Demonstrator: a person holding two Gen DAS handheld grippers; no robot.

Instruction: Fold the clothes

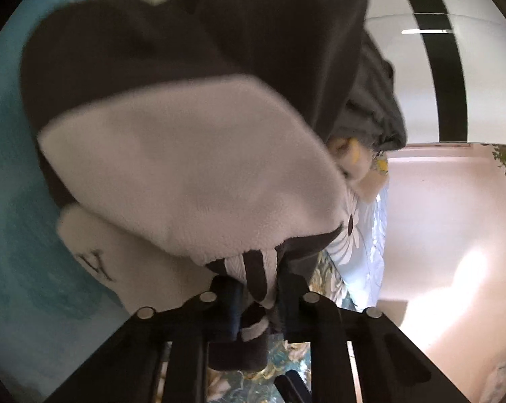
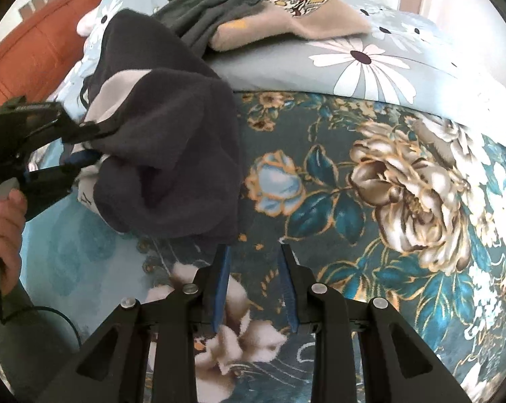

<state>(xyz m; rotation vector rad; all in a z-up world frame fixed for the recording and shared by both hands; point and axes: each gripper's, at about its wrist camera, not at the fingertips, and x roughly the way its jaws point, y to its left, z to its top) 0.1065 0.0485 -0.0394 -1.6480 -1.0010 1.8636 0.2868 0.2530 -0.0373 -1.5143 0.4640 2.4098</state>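
Note:
A dark grey and white fleece garment [image 1: 192, 141] fills the left wrist view and hangs in a bunch at the left of the right wrist view [image 2: 165, 154]. My left gripper [image 1: 258, 294] is shut on its striped edge and holds it above the bed; it shows from the side in the right wrist view [image 2: 88, 144]. My right gripper [image 2: 253, 252] is open and empty, just below the garment's lower edge, over the flowered blanket [image 2: 370, 184].
A dark grey garment [image 2: 212, 10] and a beige patterned one [image 2: 306, 16] lie on the daisy-print quilt [image 2: 370, 57] at the back. An orange headboard [image 2: 28, 43] stands at the far left. A pink floor [image 1: 437, 218] lies beside the bed.

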